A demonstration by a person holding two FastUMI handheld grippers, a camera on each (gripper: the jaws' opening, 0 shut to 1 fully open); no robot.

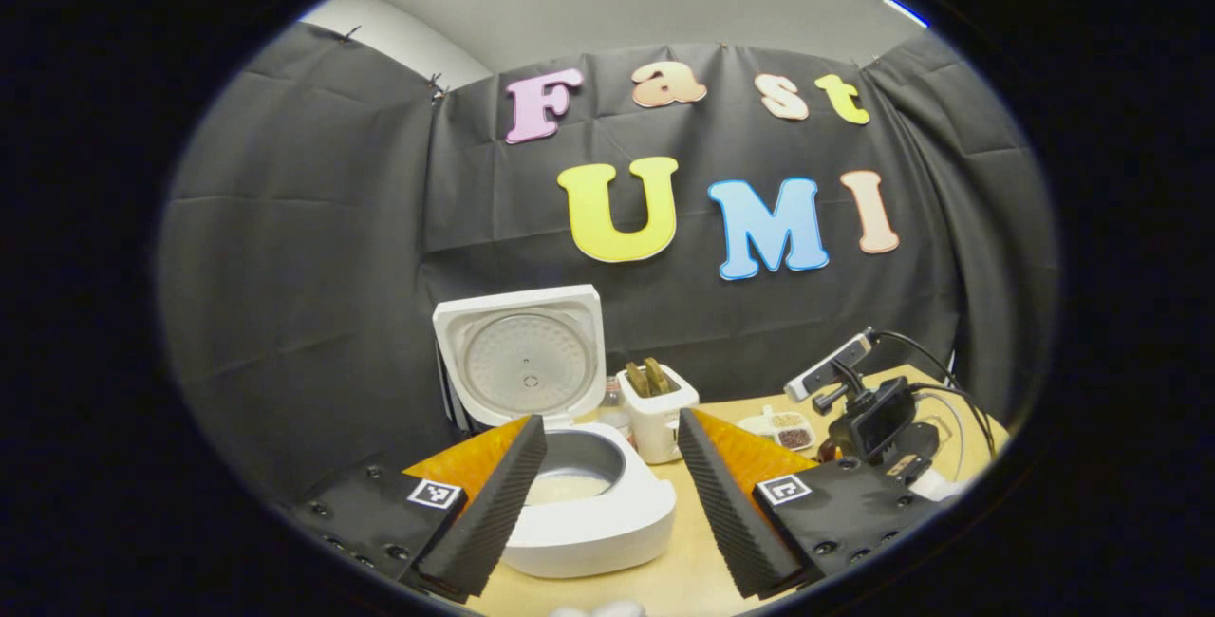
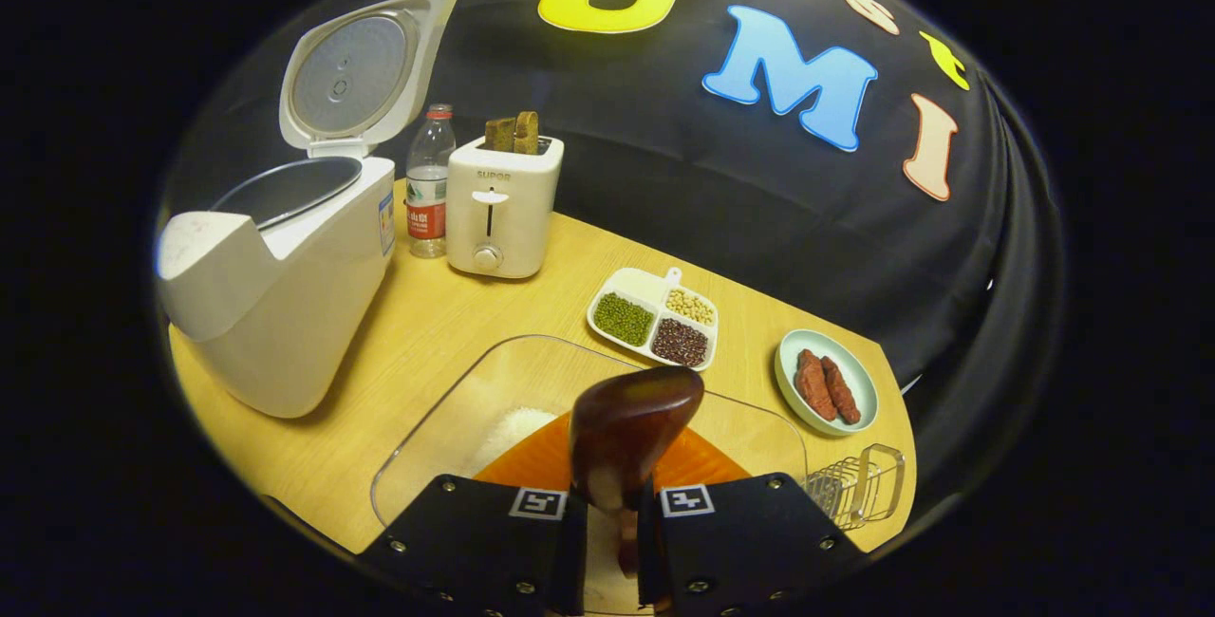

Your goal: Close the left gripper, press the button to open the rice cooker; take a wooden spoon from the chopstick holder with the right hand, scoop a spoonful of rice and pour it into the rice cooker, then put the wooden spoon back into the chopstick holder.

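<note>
The white rice cooker (image 1: 588, 513) stands just ahead of my left gripper (image 1: 612, 503). Its lid (image 1: 522, 356) is up and pale rice lies in its pot. The left gripper is open, with nothing between its fingers. In the right gripper view the rice cooker (image 2: 275, 285) sits at the left. My right gripper (image 2: 612, 522) is shut on the handle of a dark wooden spoon (image 2: 631, 422). The spoon's bowl hangs over a clear container (image 2: 456, 418) with white rice (image 2: 513, 427) in it. I cannot tell whether the spoon holds rice. A clear slotted holder (image 2: 859, 482) stands to the right.
Behind the cooker stand a water bottle (image 2: 429, 180) and a white toaster (image 2: 498, 204) with toast in it. A divided dish of beans (image 2: 653, 318) and a plate of sausages (image 2: 826, 382) lie on the wooden table (image 2: 427, 323). The right gripper (image 1: 873, 418) shows at right in the left gripper view.
</note>
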